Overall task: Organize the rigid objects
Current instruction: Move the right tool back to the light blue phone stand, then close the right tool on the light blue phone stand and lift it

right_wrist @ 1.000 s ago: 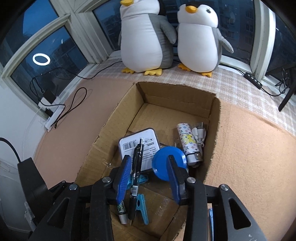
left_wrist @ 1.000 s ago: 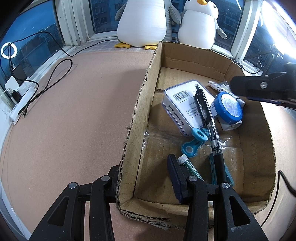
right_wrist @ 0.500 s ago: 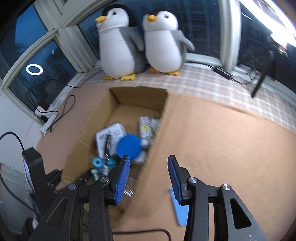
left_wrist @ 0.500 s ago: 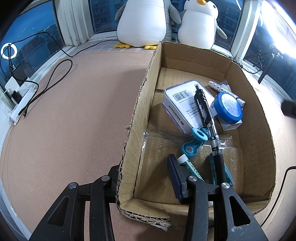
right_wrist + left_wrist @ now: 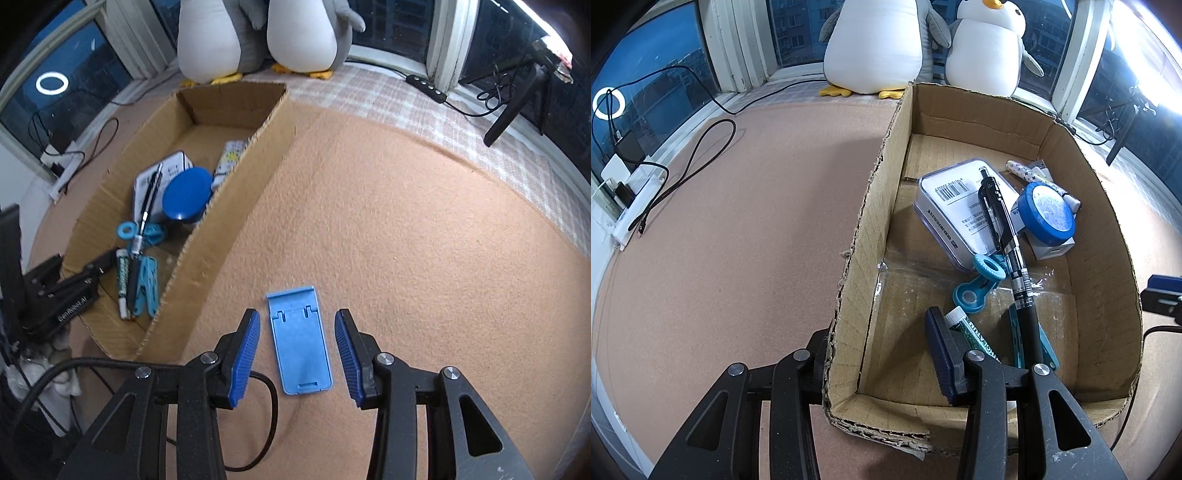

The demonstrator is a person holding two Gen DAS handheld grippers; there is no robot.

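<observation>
The right gripper (image 5: 297, 354) hovers open, gripping nothing, astride the blue phone stand (image 5: 299, 341) beside the cardboard box (image 5: 229, 206); next, lower and close.

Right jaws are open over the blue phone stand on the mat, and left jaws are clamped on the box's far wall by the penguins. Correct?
Not quite. The left gripper is clamped on the box's near corner, the end away from the penguins, as the left wrist view shows. The rest holds: the right gripper is open over the phone stand on the mat.
</observation>
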